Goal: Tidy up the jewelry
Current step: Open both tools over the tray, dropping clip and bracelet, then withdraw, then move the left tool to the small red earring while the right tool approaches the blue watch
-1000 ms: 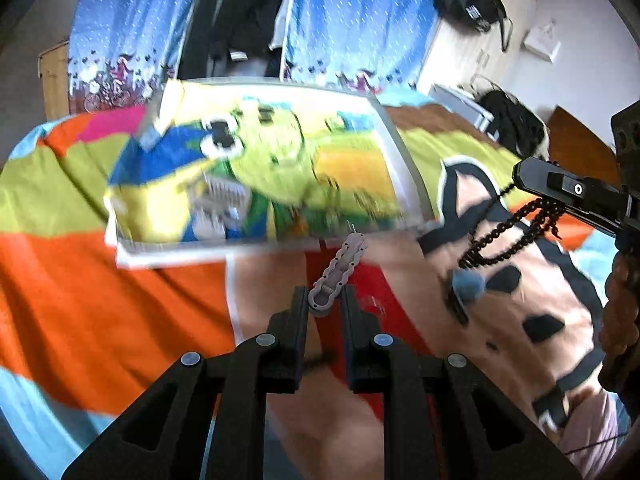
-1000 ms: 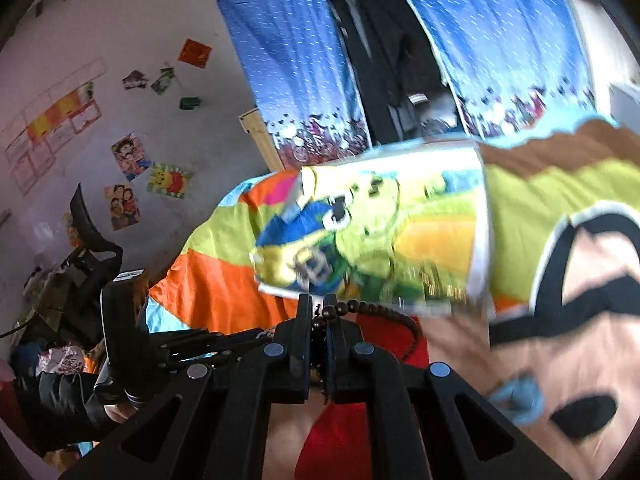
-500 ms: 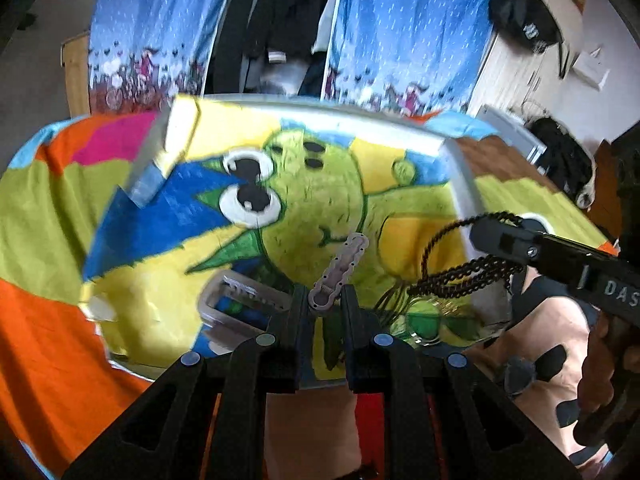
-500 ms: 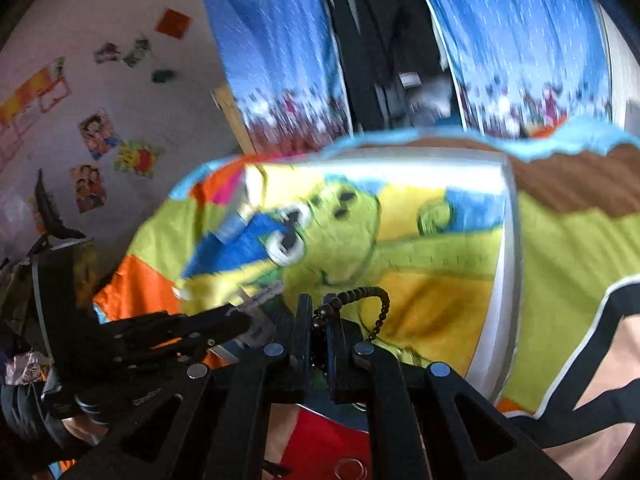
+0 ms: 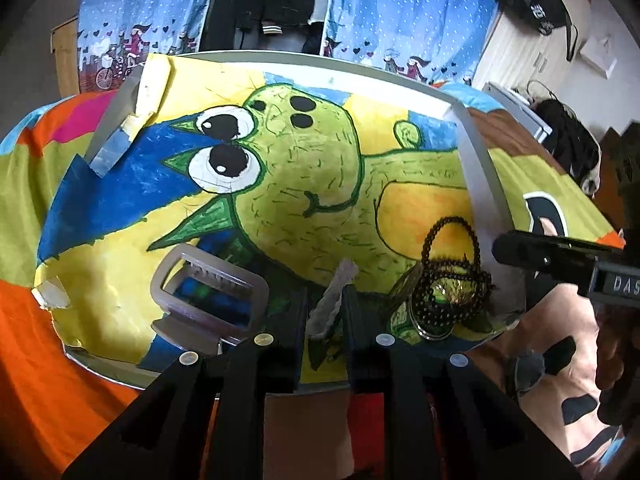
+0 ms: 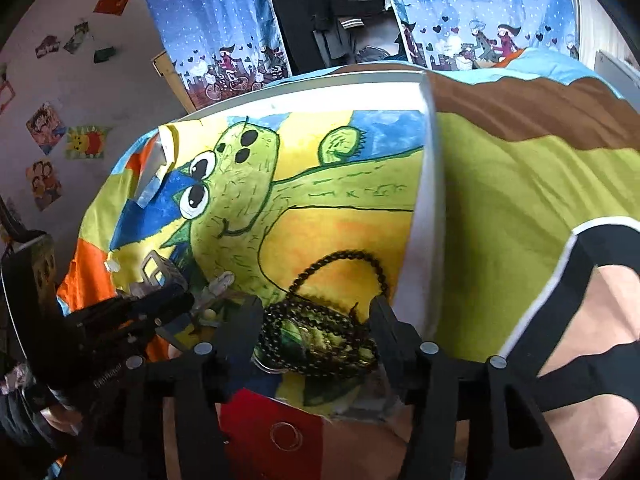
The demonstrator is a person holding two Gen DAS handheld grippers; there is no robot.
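My left gripper [image 5: 324,320] is shut on a pale grey link bracelet [image 5: 334,300], held low over the near edge of a tray [image 5: 476,168] lined with a green cartoon drawing. My right gripper [image 6: 316,320] is open, its fingers either side of a black bead necklace [image 6: 320,336] lying heaped on a round clear dish [image 6: 276,364] in the tray's near right corner. The necklace [image 5: 448,280] also shows in the left wrist view, with the right gripper's finger [image 5: 560,256] just right of it. A clear rectangular box [image 5: 208,304] sits in the tray left of my left gripper.
The tray [image 6: 428,208] lies on a bed with a bright patchwork cover [image 6: 520,200]. A thin ring [image 6: 286,436] lies on a red patch of cover below the tray. Blue curtains [image 5: 400,4] and hanging clothes stand behind the bed.
Both grippers moved forward and down over the tray. My right gripper opened and let the black necklace drop onto the dish. My left gripper kept hold of the bracelet.
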